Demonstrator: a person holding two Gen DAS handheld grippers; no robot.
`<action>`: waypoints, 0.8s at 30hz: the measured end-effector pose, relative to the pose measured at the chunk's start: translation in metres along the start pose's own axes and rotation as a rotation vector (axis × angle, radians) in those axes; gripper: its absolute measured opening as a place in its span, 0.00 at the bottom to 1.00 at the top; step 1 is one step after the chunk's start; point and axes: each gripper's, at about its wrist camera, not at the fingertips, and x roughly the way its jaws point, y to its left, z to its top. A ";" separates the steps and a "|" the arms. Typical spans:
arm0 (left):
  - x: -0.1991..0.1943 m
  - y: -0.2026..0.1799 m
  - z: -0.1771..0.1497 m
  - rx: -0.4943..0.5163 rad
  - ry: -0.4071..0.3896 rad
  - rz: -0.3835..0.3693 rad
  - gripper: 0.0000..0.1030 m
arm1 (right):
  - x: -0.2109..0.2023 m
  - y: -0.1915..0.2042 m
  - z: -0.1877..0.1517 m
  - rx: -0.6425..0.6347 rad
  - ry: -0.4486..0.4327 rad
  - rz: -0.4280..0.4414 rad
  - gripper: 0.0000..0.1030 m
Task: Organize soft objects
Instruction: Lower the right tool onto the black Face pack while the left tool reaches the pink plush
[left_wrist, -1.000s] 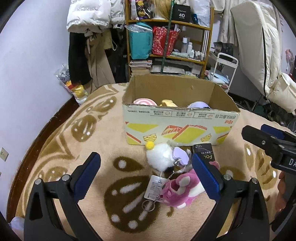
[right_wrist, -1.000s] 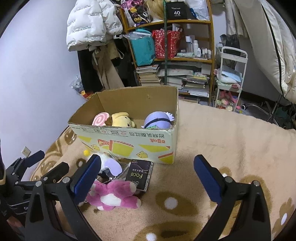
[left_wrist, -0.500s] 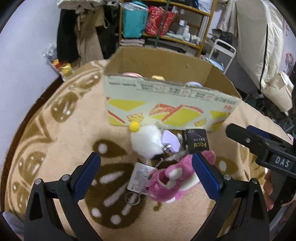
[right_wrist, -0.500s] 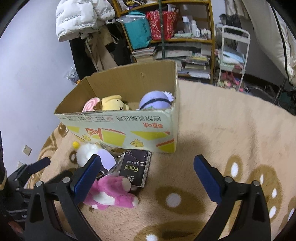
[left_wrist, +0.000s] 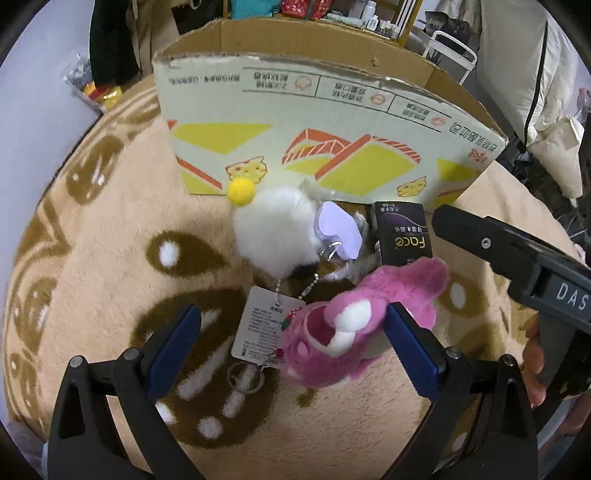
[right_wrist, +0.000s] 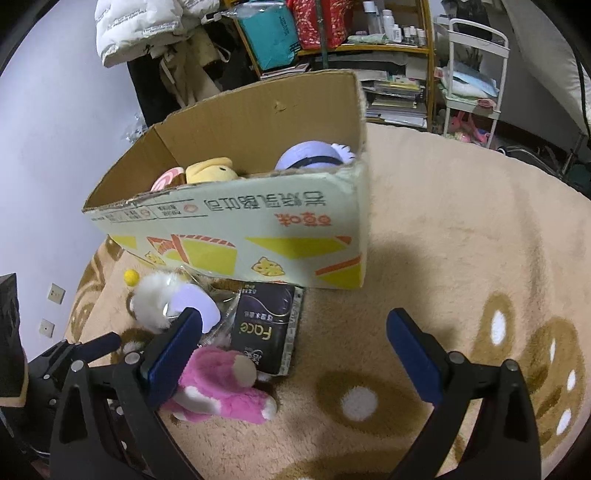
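A pink plush toy (left_wrist: 354, 328) lies on the beige rug between the blue pads of my open left gripper (left_wrist: 291, 339); it also shows in the right wrist view (right_wrist: 218, 387). A white fluffy plush (left_wrist: 273, 229) with a yellow pompom and a lilac heart lies just beyond it, against the cardboard box (left_wrist: 325, 122). The box (right_wrist: 258, 229) holds a yellow plush (right_wrist: 210, 173), a pink swirl plush (right_wrist: 164, 181) and a lilac round plush (right_wrist: 310, 157). My right gripper (right_wrist: 291, 350) is open and empty, above the rug to the right of the toys.
A black "Face" packet (left_wrist: 402, 236) lies beside the plushes by the box front. A paper tag (left_wrist: 266, 325) and key ring (left_wrist: 245, 376) lie on the rug. Shelves (right_wrist: 332, 33), hanging coats and a white cart (right_wrist: 472, 74) stand behind the box.
Both grippers have moved down and forward toward the toys. The pink plush now sits between the left gripper's pads. Both stay open.
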 end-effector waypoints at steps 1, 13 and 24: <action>0.001 0.000 0.001 -0.004 0.003 -0.003 0.95 | 0.002 0.001 0.000 -0.001 0.004 0.004 1.00; 0.020 0.012 0.006 -0.094 0.073 -0.075 0.96 | 0.037 0.005 -0.001 0.020 0.121 0.030 0.95; 0.028 0.012 0.020 -0.127 0.130 -0.159 0.73 | 0.061 0.016 -0.003 -0.021 0.202 -0.028 0.89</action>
